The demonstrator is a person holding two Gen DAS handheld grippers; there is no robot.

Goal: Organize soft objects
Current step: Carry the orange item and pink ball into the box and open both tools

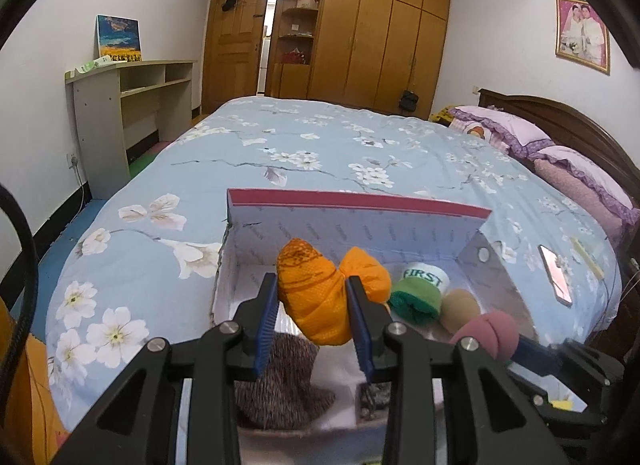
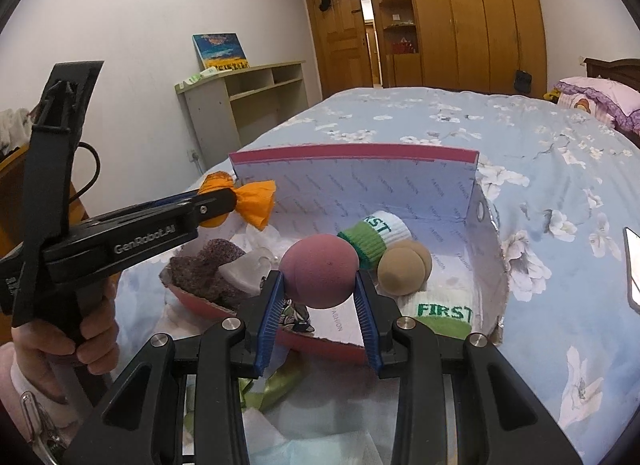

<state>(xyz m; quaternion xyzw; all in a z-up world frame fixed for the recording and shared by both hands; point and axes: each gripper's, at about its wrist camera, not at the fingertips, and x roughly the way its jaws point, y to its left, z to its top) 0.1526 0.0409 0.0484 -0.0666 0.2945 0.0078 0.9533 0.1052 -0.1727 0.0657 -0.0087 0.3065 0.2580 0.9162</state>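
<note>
2 green-cuffed "FIRST" socks point(image 2: 374, 235) in "FASHION"-printed box point(image 2: 452, 185)

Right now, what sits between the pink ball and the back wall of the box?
A rolled green-and-white sock sits between the pink ball and the back wall, clearest in the right wrist view.

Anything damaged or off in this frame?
Yes: the cardboard box is torn, with ragged edges at its left corner in the left wrist view and along its right wall. The socks inside look fine.
</note>
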